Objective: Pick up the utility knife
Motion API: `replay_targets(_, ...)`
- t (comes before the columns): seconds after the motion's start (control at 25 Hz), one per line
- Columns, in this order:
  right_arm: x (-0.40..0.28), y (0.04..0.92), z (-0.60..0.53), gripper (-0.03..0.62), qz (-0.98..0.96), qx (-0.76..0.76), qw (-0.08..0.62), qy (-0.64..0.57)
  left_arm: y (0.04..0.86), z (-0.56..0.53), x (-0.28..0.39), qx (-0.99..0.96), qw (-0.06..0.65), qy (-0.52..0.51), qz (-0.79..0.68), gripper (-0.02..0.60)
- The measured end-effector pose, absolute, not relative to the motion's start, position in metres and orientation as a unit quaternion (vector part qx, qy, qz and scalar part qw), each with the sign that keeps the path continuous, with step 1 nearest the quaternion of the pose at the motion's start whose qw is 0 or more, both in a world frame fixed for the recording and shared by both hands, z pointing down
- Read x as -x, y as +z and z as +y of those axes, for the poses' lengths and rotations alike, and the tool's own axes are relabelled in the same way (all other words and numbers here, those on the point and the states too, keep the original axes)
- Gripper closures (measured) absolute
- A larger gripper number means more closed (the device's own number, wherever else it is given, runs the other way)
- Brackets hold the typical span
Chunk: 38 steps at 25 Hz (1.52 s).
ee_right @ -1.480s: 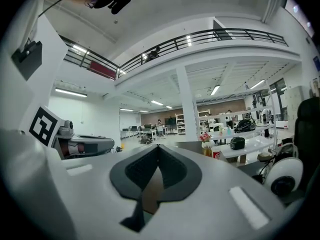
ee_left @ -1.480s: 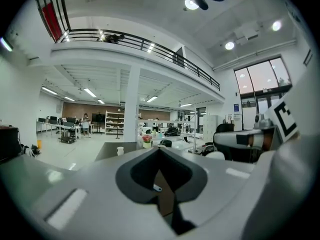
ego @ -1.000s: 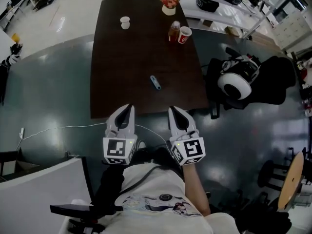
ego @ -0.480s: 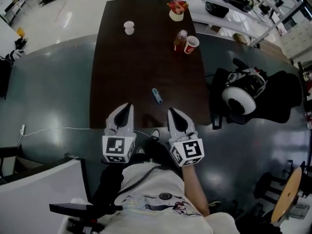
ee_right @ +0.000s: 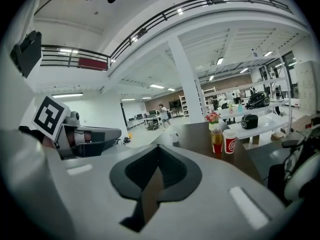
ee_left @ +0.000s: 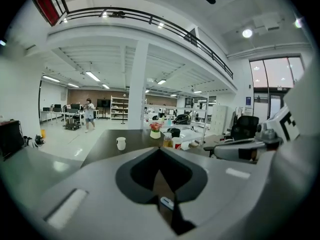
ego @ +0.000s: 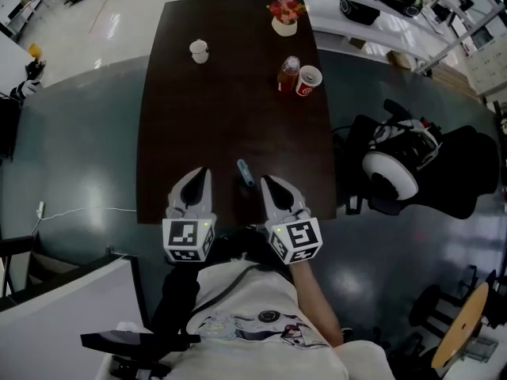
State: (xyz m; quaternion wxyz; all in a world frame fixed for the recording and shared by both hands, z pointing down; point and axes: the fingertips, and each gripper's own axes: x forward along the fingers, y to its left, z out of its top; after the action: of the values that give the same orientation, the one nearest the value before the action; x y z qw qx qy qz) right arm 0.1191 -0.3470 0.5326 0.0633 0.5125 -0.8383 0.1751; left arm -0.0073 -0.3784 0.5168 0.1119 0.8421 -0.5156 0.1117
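utility knife point(ego: 245, 172) lies flat on the dark bench point(ego: 182, 125) near its front edge, between the two claws and touching neither. left claw point(ego: 201, 174) hovers over the front of the bench, to the knife's left, clenched with nothing in it. right claw point(ego: 267, 182) hangs just beside the knife on its right, also clenched and empty. farther back stand a white cup point(ego: 199, 51), a bottle point(ego: 288, 74) touching a red cup point(ego: 307, 80), and a flower pot point(ego: 285, 20).

White left tongs point(ego: 202, 172) and right tongs point(ego: 268, 181), dark-padded, with black-and-white marker cubes point(ego: 188, 240); white printed shirt point(ego: 252, 305).
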Motion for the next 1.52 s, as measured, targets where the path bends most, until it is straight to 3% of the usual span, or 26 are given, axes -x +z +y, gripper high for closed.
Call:
replay_targets(0.68, -0.114, 0.667, -0.382, 0.583, -0.8, -0.494, 0.182, 0.289, 0.601, -0.418, 0.028, -0.824, 0.207, 0.175, -0.497, 0.581)
replay_targets(1.52, -0.102, 0.756, -0.384, 0.42, -0.778, -0.45, 0.274, 0.342, 0.64, -0.415, 0.059, -0.81, 0.247, 0.202, -0.492, 0.582)
